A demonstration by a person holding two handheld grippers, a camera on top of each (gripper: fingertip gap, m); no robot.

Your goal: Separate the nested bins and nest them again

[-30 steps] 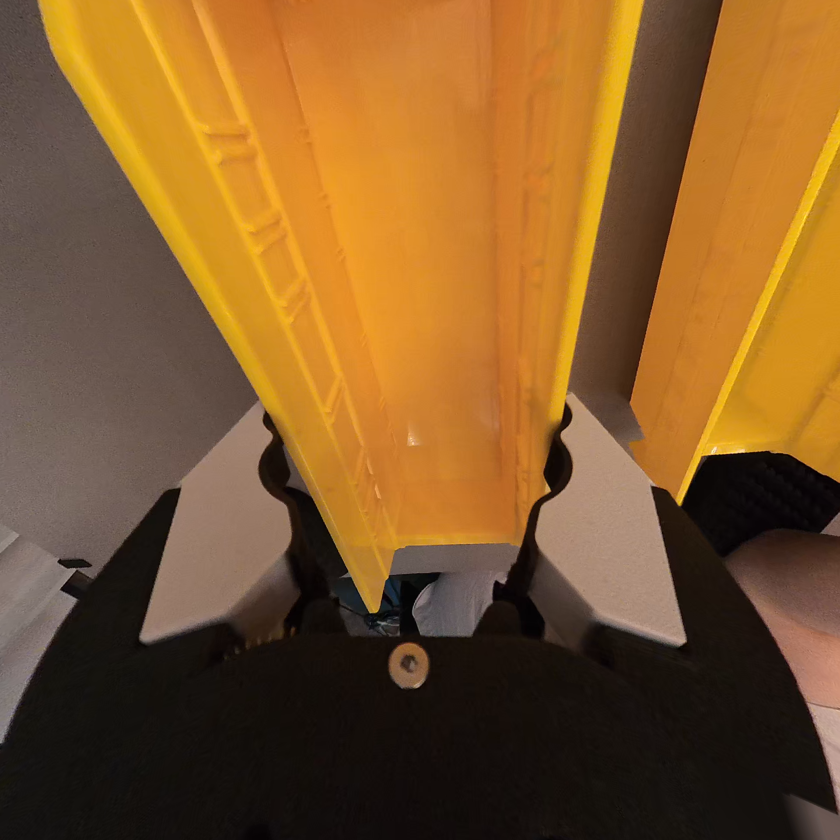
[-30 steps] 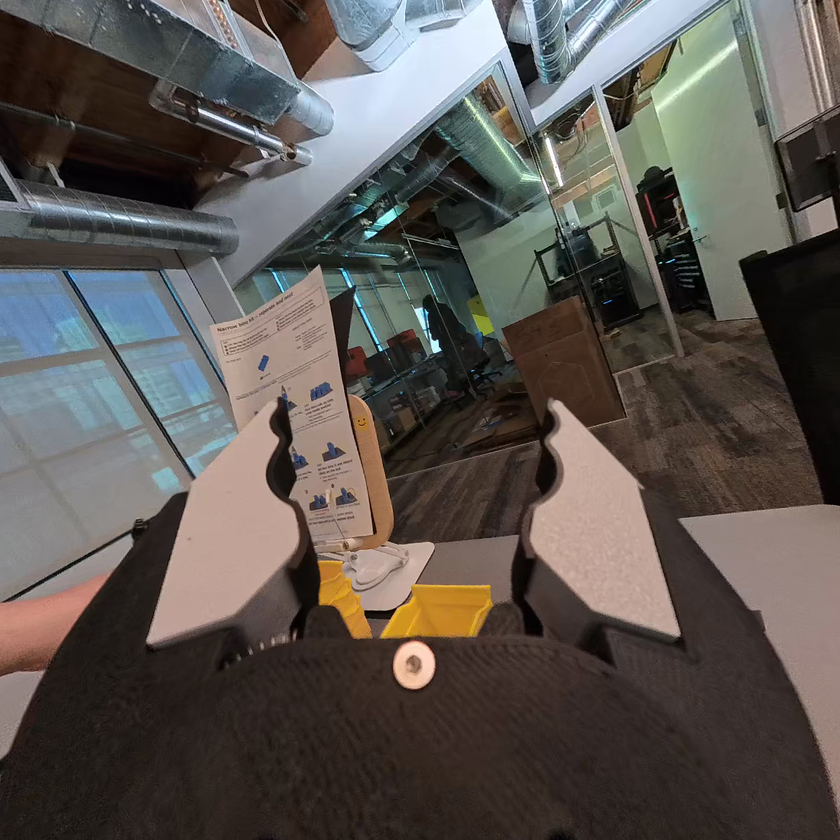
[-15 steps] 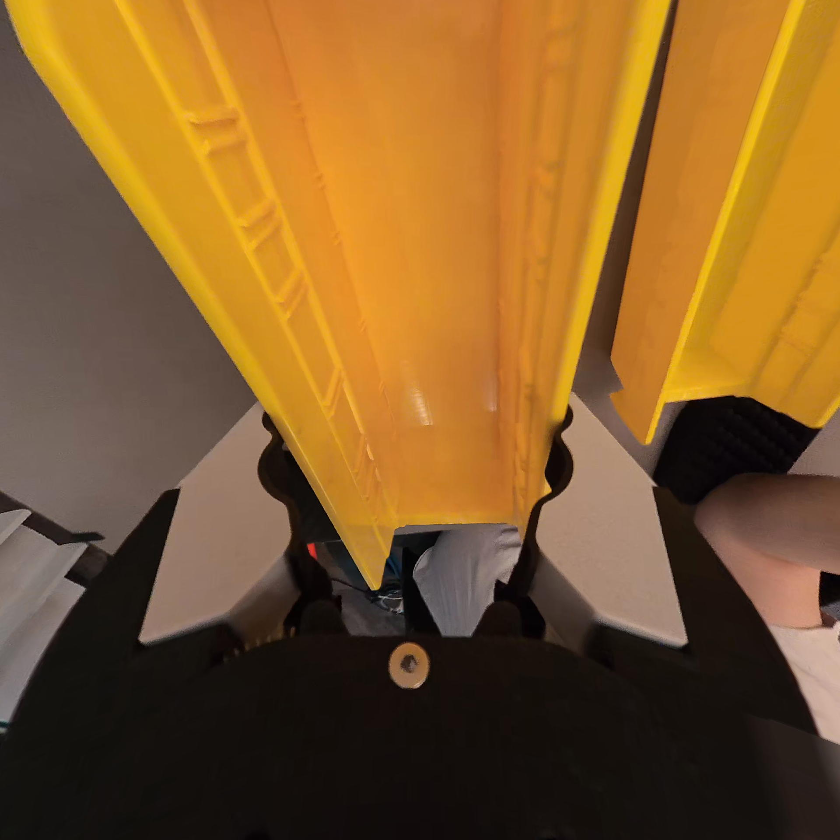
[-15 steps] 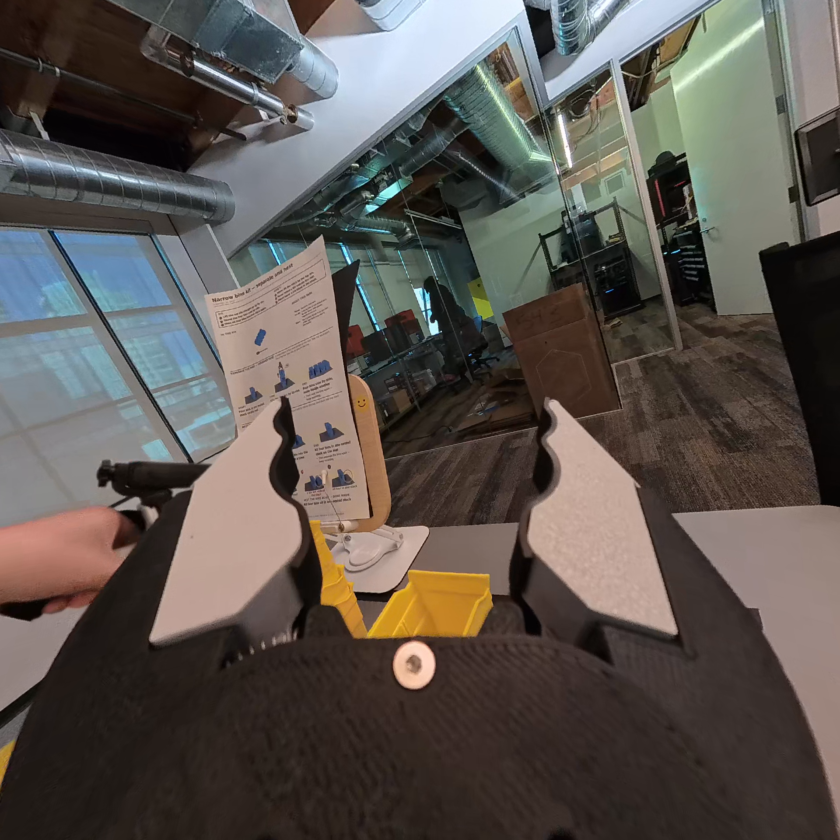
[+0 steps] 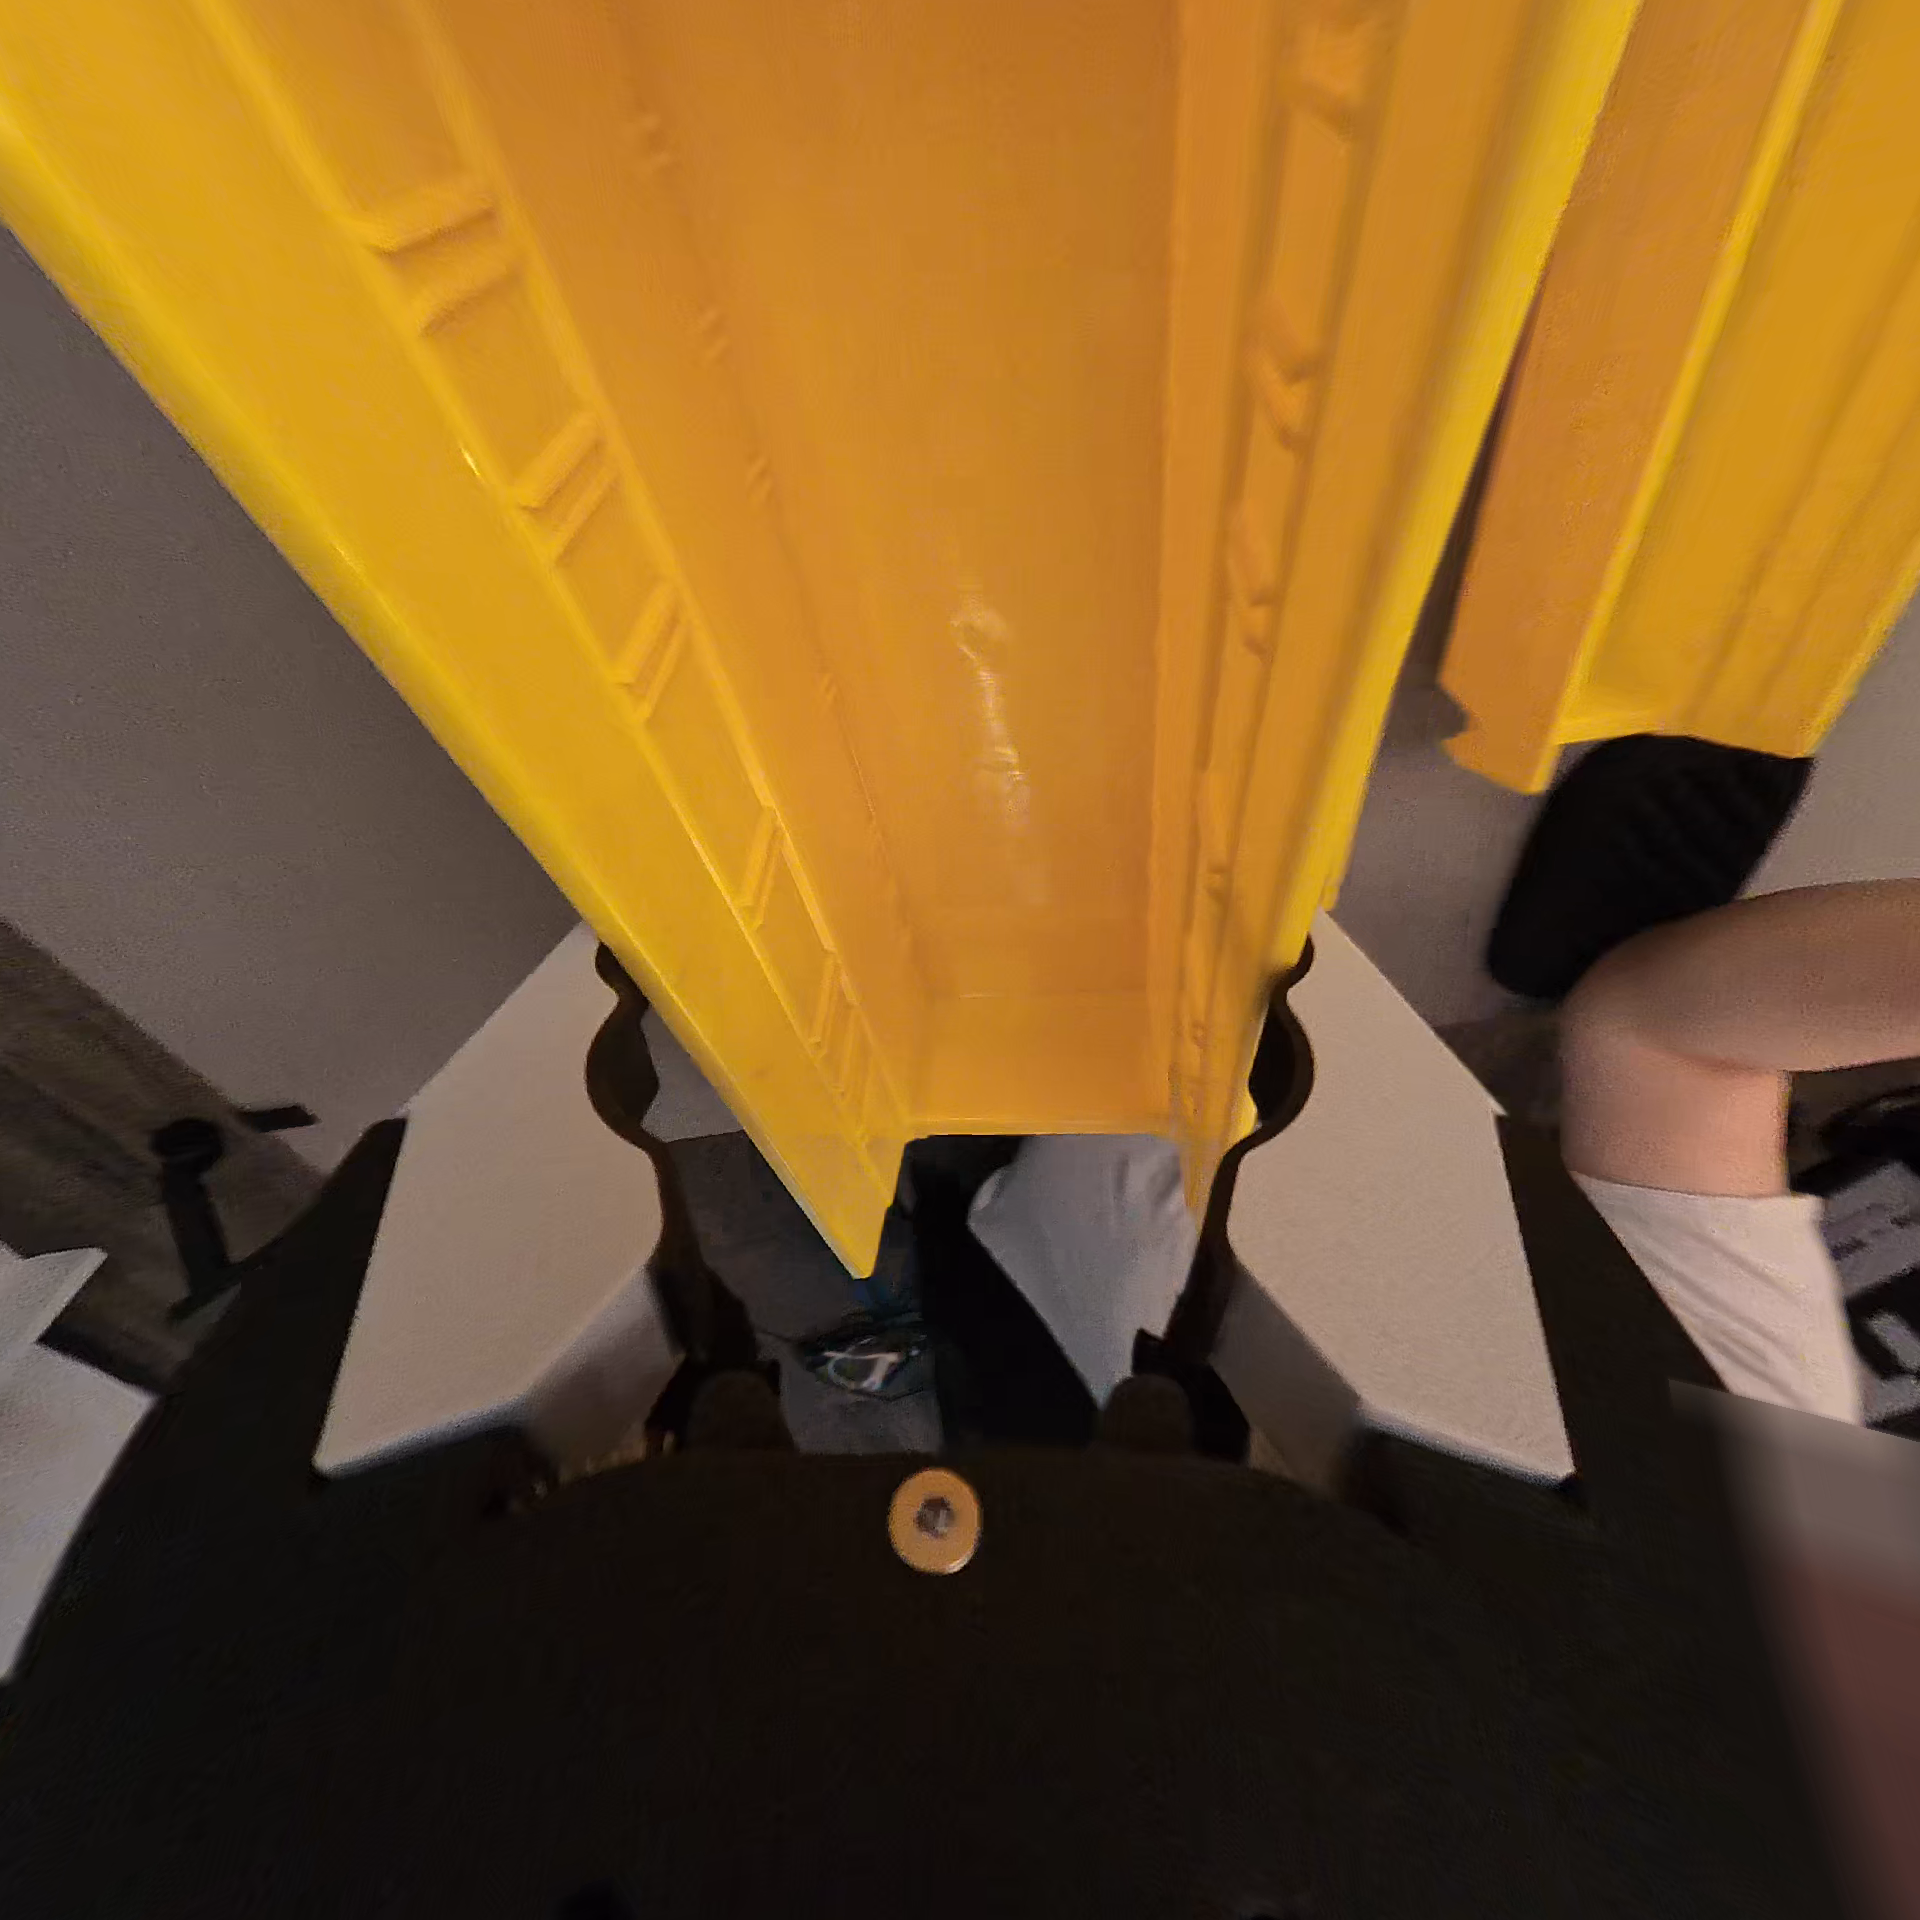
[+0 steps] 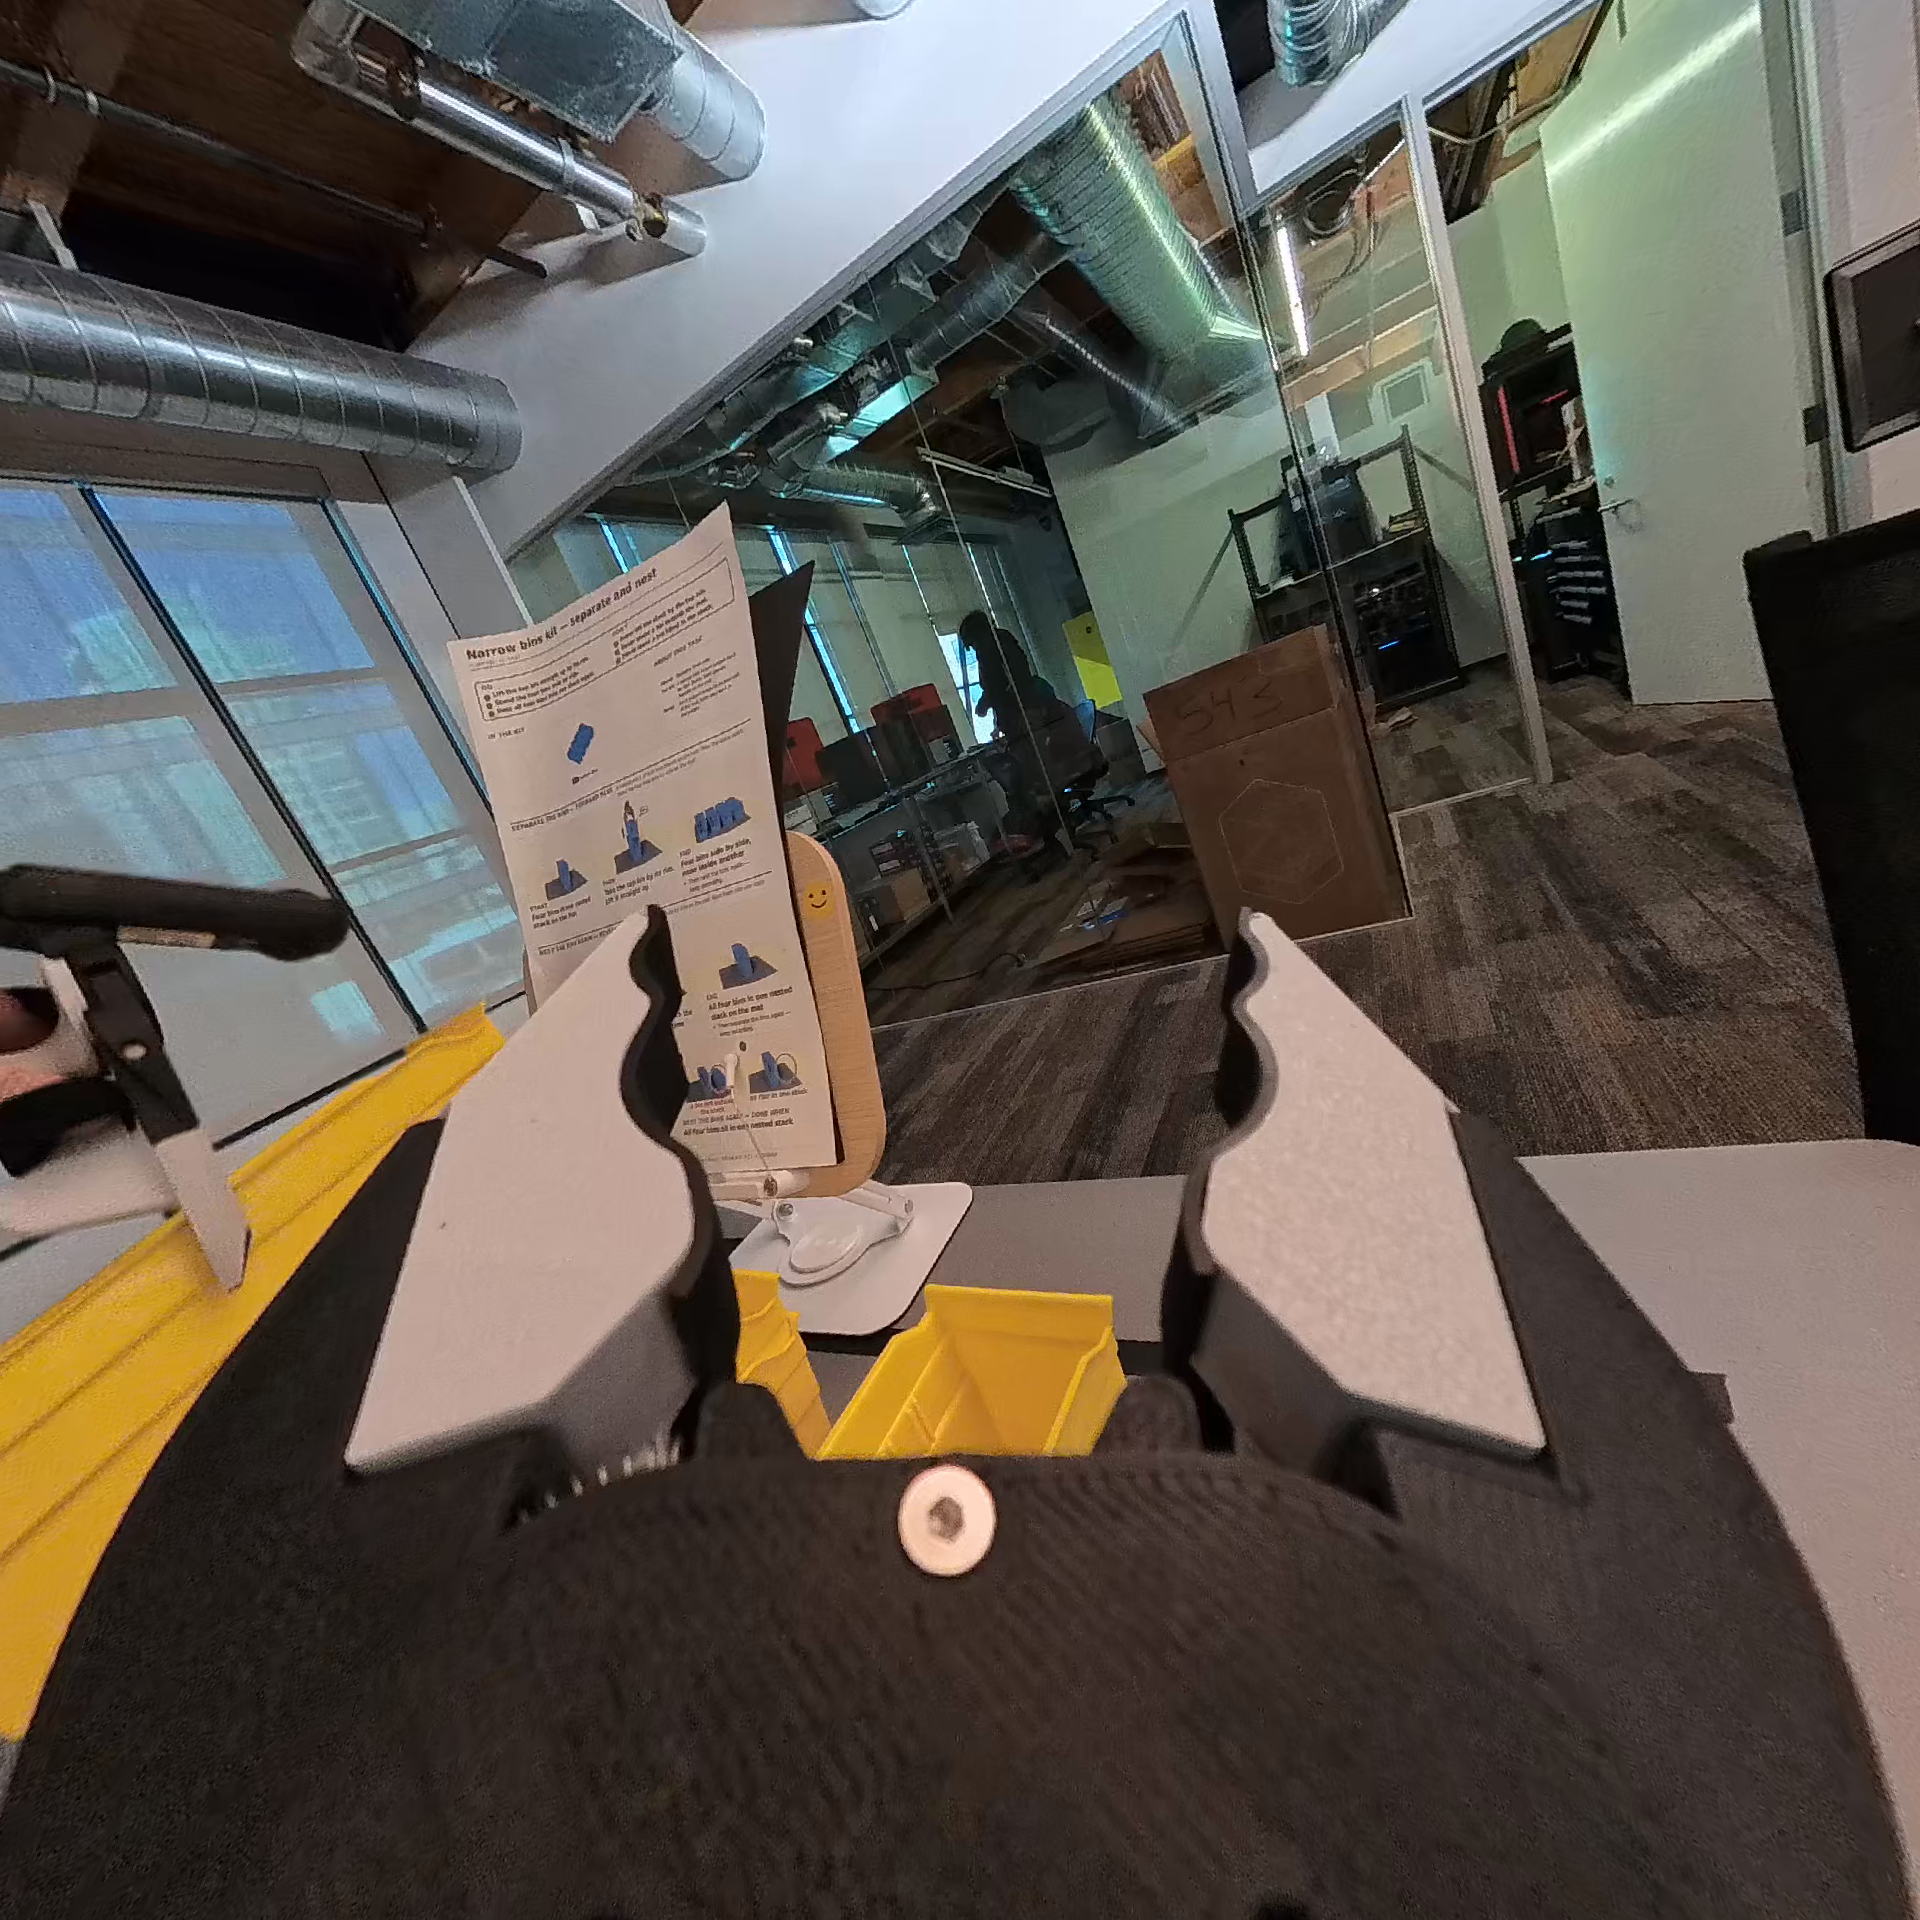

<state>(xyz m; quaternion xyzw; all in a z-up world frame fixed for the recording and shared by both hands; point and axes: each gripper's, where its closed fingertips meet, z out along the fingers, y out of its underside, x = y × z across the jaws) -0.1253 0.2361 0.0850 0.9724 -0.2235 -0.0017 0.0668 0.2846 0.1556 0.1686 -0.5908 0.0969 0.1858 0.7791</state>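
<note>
1. Change: the long yellow bin [image 5: 935, 520] I carry has swung in at the left edge of the right wrist view, where it did not show a second ago; judged, this is transport toward re-nesting.
2. Left tongs [image 5: 951, 977]: spread wide, pads pressed on that bin's side walls; its trough looks empty.
3. Right tongs [image 6: 935, 997]: spread, holding nothing.
4. Two shorter bins [image 6: 987, 1371] stand on the table [image 6: 1714, 1247] beneath the right tongs; nothing shows inside them.

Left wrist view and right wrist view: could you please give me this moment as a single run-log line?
left claw: clamped on yellow bin | right claw: open, empty | second bin: beside held bin, apart
</note>
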